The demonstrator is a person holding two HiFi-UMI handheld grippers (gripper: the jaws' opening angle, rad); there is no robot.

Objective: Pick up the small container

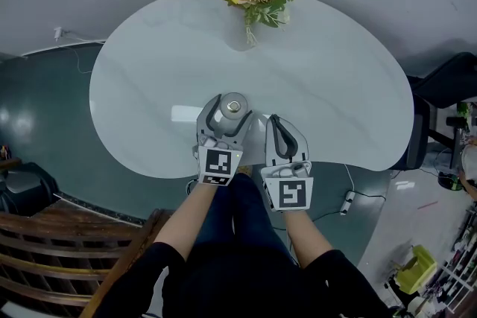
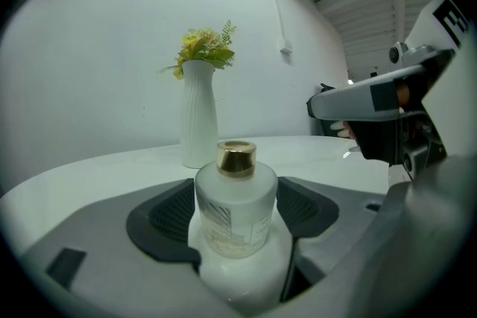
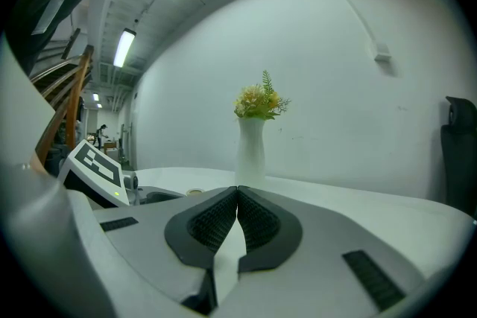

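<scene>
- small container [image 2: 235, 208]: a frosted white bottle with a gold cap [image 2: 236, 159]. it stands upright on the table [image 1: 335, 86] between the jaws of the left tongs [image 1: 229, 112], deep in the gap.
- left tongs: jaws spread wide, one dark pad on each side of the bottle. no squeeze shows, so it is judged not yet held.
- right tongs [image 3: 237, 197]: jaws closed pad to pad with nothing between them. they lie just beside the left tongs, on its right.
- risk, slip: the bottle wall is smooth and rounded. a closure high on the shoulder would likely squeeze the bottle out forward or downward.
- risk, push: if one pad lands first, the bottle may skid on the glossy top or tip over before the other pad arrives.
- risk, lift: a light grip could let the bottle rotate or drop once it is clear of the table.
- risk, knock: the right tongs sit close enough to bump the left if they shift.
- container contents: the frosted wall hides the fill. what is inside, if anything, cannot be told.
- vase [image 2: 198, 115]: white and ribbed, standing well beyond the tips of both tongs. it holds yellow and cream flowers [image 2: 203, 47] with green sprigs. whether it holds water cannot be seen.
</scene>
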